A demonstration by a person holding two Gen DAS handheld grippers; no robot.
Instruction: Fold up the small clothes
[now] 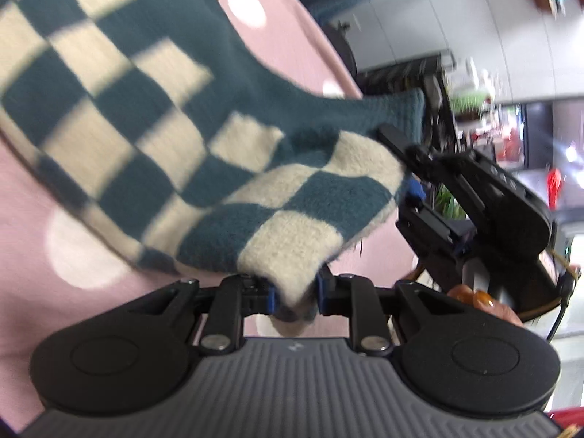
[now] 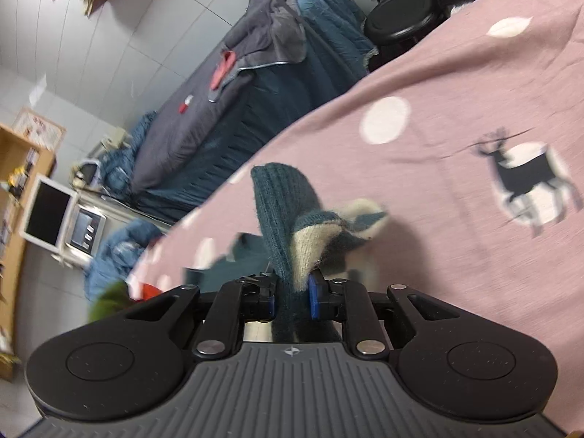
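Note:
A teal and cream checkered knit garment (image 1: 175,124) hangs lifted above a pink bedspread (image 1: 29,255). My left gripper (image 1: 295,292) is shut on its lower cream edge. The right gripper (image 1: 412,186) shows at the right of the left wrist view, pinching the garment's far corner by the teal ribbed cuff. In the right wrist view my right gripper (image 2: 291,297) is shut on the same garment (image 2: 288,211), bunched between the blue pads (image 2: 314,297), with the ribbed cuff standing up.
The pink bedspread (image 2: 456,109) has white dots and a dark deer print (image 2: 525,179). Beyond its edge stand a second bed with blue and grey bedding (image 2: 226,102), a black round stool (image 2: 401,18), and a white monitor (image 2: 49,215) on a shelf.

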